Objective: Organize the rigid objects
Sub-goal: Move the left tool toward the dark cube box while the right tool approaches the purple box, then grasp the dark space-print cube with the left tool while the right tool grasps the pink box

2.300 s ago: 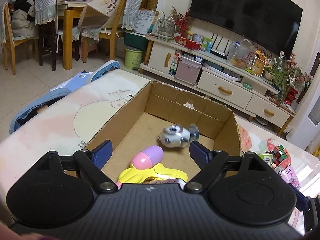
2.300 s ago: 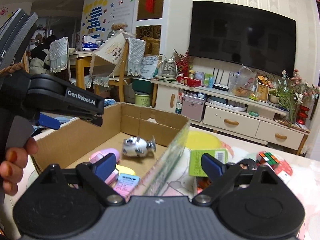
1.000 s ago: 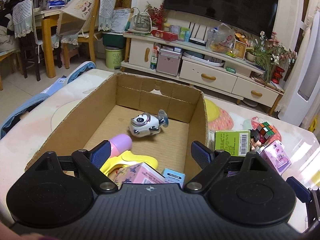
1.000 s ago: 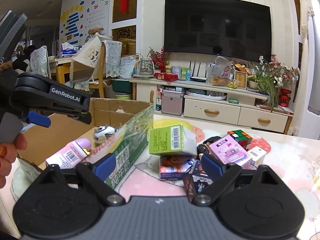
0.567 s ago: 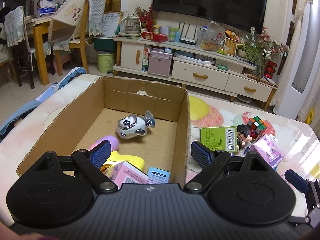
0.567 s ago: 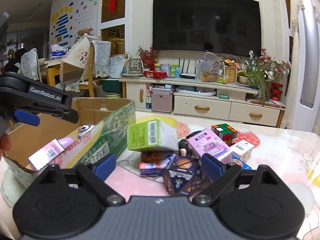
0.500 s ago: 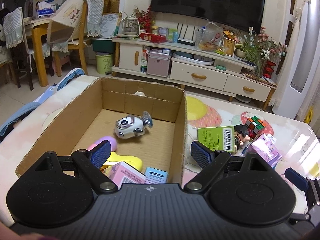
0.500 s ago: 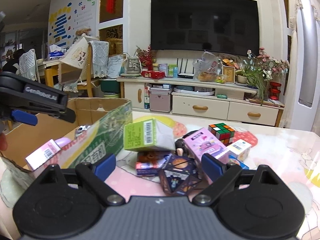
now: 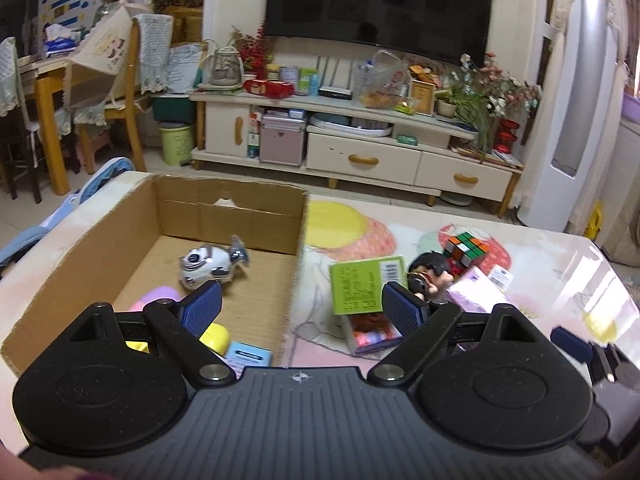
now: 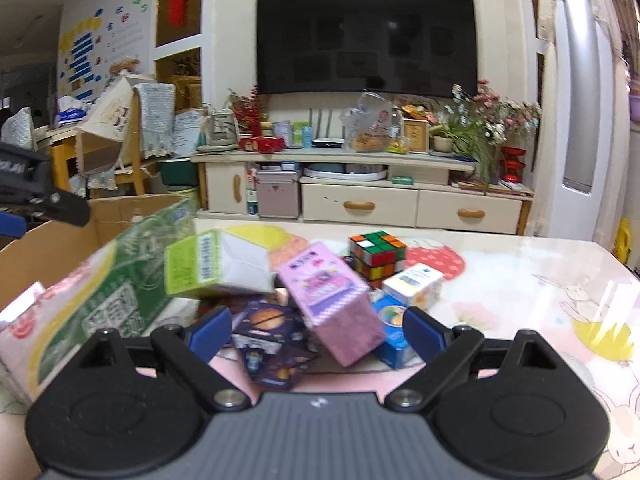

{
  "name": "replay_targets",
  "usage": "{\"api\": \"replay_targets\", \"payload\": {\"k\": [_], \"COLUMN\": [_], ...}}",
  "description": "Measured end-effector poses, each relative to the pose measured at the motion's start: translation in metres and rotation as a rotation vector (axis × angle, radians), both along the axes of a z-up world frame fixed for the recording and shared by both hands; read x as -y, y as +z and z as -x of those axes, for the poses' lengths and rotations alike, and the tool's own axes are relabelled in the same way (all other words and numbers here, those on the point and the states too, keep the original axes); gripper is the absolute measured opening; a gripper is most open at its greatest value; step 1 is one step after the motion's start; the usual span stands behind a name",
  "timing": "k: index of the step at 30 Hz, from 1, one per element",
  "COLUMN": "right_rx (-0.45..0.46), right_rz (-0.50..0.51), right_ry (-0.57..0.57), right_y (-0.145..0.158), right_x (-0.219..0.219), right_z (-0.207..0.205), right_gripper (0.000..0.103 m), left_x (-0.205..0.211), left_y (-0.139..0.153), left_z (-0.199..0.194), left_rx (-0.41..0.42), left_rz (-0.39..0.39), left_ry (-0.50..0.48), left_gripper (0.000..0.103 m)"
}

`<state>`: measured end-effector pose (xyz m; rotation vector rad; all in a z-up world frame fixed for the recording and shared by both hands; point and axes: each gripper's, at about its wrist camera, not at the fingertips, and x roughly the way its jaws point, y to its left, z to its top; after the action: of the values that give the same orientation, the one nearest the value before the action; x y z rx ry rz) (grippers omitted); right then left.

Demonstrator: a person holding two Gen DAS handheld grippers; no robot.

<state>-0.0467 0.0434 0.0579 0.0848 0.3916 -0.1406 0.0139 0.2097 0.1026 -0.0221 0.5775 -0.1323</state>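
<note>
Pink box (image 10: pixel 334 304) lies dead ahead of our right gripper (image 10: pixel 316 330), long axis toward us, between wide-open, empty jaws.

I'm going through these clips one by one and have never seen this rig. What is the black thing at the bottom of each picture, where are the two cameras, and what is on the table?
There is no robot here. A person holds a two-finger gripper in each hand, and a wide-angle camera on each one looks forward along its fingers. The black shape at the bottom of each picture is that gripper's own body.

The left wrist view shows the left gripper, open and empty, above the near end of a cardboard box. Inside the box lie a silver toy fish and a few other items.

The right wrist view shows the right gripper, also open and empty, facing a pile on the table beside the box: a green carton, a pink box, a dark planet-print box and a Rubik's cube.
</note>
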Motion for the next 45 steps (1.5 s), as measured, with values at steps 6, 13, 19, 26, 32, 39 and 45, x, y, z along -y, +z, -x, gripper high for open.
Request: {"api": "replay_targets", "payload": {"k": [6, 13, 19, 26, 32, 39, 45], "right_rx": [0.005, -0.044, -0.092, -0.093, -0.082, -0.078, -0.062], "right_rz": [-0.027, -0.079, -0.108, -0.135, -0.086, -0.073, -0.022], "right_ry": [-0.004, 0.097, 0.143, 0.207, 0.246, 0.336, 0.382], "right_y": [-0.002, -0.008, -0.017, -0.020, -0.019, -0.019, -0.019], "right_x": [0.020, 0.031, 0.046, 0.058, 0.062, 0.070, 0.067], "right_z": [-0.011, -0.032, -0.047, -0.051, -0.057, -0.069, -0.076], "right_gripper": [0.091, 0.082, 0.071, 0.074, 0.076, 0.082, 0.086], "left_x": [0.012, 0.028, 0.046, 0.075, 0.093, 0.105, 0.110], "left_y": [-0.008, -0.020, -0.041, -0.070, -0.088, -0.097, -0.099], "left_z": [0.006, 0.014, 0.013, 0.007, -0.005, -0.017, -0.022], "left_rx": [0.011, 0.016, -0.028, -0.059, -0.040, -0.013, -0.007], "left_rz": [-0.026, -0.058, -0.086, -0.148, -0.187, -0.180, -0.210], "left_ry": [-0.085, -0.231, -0.319, -0.348, -0.321, -0.269, -0.239], "left_gripper": [0.103, 0.103, 0.103, 0.103, 0.103, 0.103, 0.097]}}
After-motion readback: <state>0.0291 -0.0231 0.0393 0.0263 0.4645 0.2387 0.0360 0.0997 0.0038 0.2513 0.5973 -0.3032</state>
